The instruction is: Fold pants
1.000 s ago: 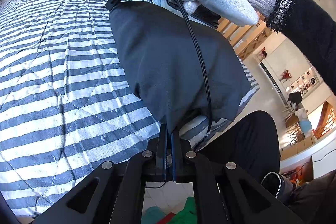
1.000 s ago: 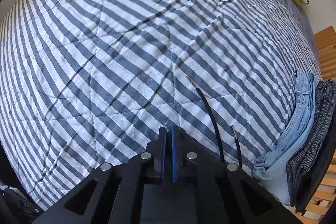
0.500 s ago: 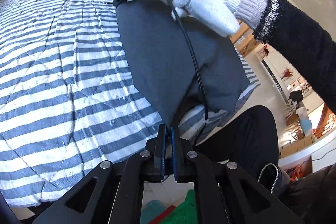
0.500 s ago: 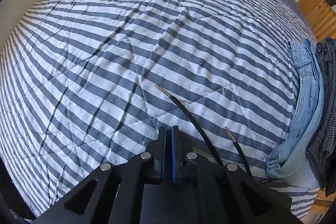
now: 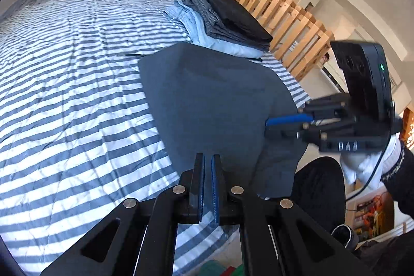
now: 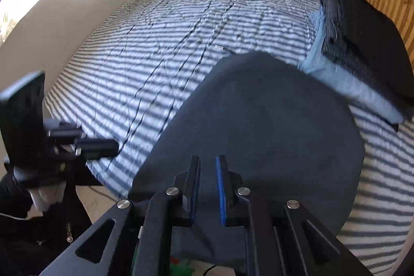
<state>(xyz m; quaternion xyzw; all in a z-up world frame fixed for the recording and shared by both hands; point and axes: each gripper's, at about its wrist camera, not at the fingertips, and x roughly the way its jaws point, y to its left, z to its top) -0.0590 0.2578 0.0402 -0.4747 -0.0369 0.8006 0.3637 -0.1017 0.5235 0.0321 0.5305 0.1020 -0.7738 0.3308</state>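
Folded pants down, one more for the pile

The striped bed point(image 5: 77, 100) carries one dark folded pants point(image 5: 212, 100) near its edge, beside one stack of three folded garments point(image 5: 227, 17). My left gripper point(image 5: 207, 167) is pinched together on nothing; my right gripper point(image 6: 207, 170), just opening, is empty. Snag that overhanging edge and the fold could slide off.
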